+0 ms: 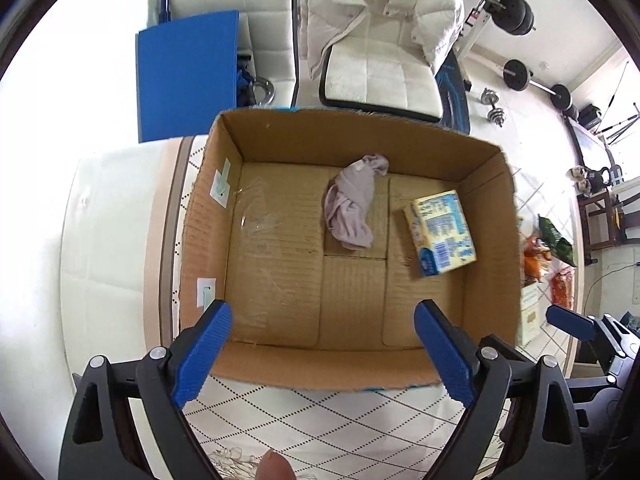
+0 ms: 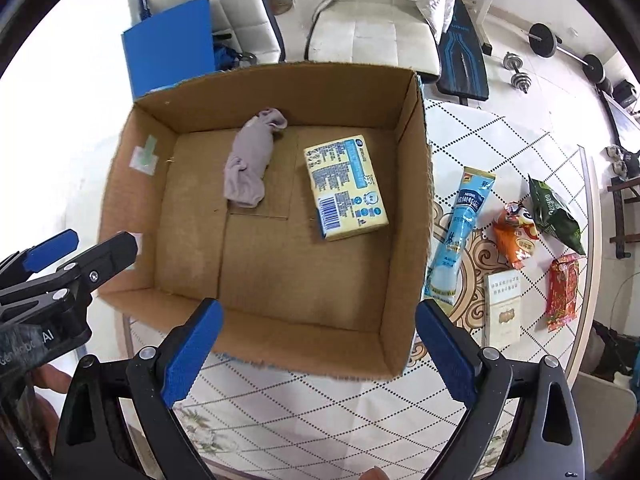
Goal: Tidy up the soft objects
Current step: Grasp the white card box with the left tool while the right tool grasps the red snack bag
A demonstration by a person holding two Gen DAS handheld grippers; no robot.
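The desk (image 2: 500, 152), under a diamond-patterned cloth, carries an open cardboard box (image 2: 416, 184) with its flaps cut away, evidently the collecting bin. Its floor is mostly bare; walls stand upright on all sides, so entry is from above only. Inside lie a yellow-and-blue carton (image 2: 346, 188) toward the right wall and a crumpled lilac cloth (image 2: 250, 168) near the far wall, apart from each other. Pouches remain outside to the right: a long blue sachet (image 2: 460, 236), then snack packets (image 2: 516, 236). Left tool (image 1: 322, 354) and right tool (image 2: 318, 354) hang over the near rim, jaws apart, holding nothing.
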